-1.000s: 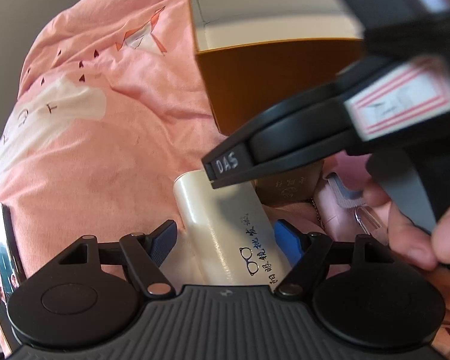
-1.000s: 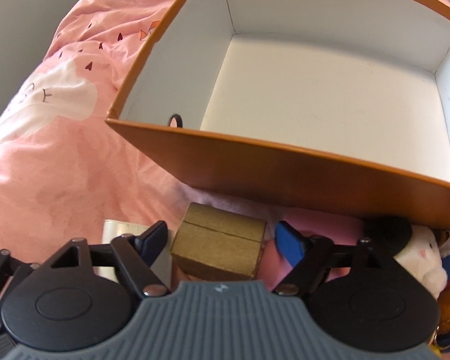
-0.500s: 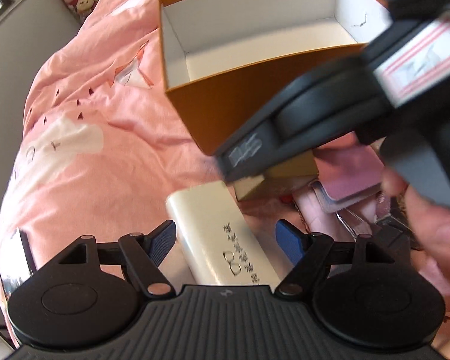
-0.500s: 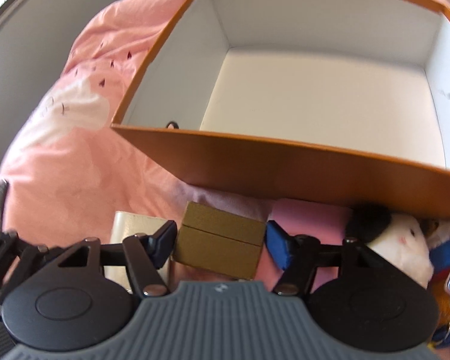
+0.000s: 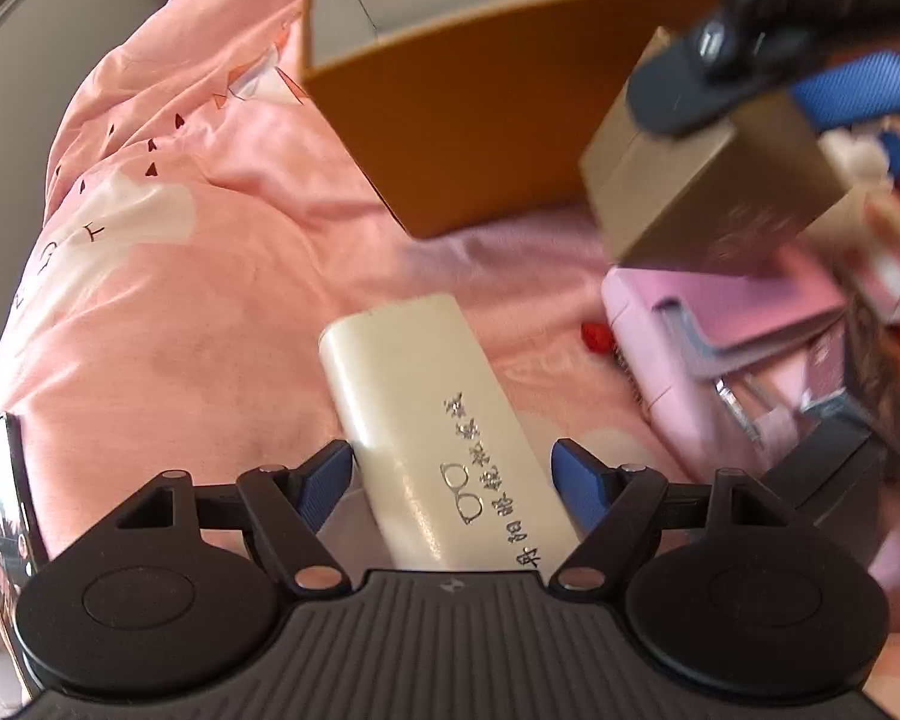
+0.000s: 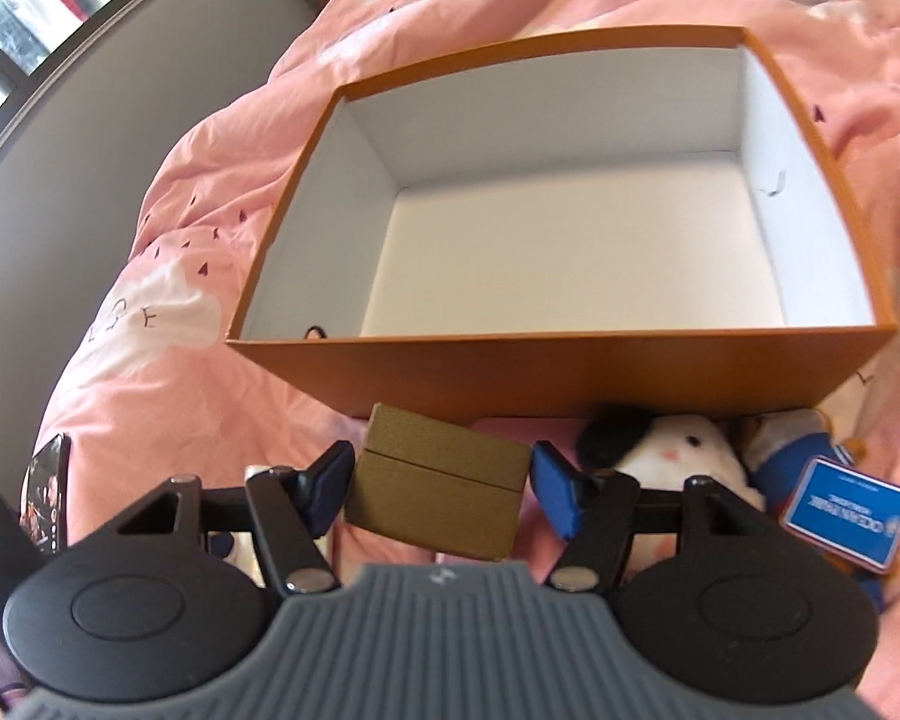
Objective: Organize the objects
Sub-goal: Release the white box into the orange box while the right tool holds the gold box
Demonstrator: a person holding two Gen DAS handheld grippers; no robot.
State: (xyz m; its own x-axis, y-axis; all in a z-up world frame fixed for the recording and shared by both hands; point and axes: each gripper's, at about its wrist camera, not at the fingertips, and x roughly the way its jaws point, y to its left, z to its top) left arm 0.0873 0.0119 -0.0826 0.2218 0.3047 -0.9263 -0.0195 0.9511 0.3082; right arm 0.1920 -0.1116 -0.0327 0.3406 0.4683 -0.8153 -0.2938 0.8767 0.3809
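Note:
An open orange box (image 6: 570, 372) with a white inside sits on the pink bedding; it also shows in the left wrist view (image 5: 450, 138). My right gripper (image 6: 444, 486) is shut on a small olive-gold box (image 6: 435, 495) and holds it in the air just before the orange box's near wall; the gold box also shows raised in the left wrist view (image 5: 708, 180). My left gripper (image 5: 453, 480) straddles a cream glasses case (image 5: 432, 438) lying on the bedding, with small gaps between its blue pads and the case.
A pink wallet and clutter (image 5: 750, 330) lie right of the case. A white plush toy (image 6: 672, 450), a blue card (image 6: 846, 510) and a Donald Duck plush sit by the box's near right corner. A phone (image 6: 48, 492) lies at the left.
My right gripper has closed on the gold box and lifted it off the bedding, rising above the box's near wall. The left gripper has stayed around the cream case.

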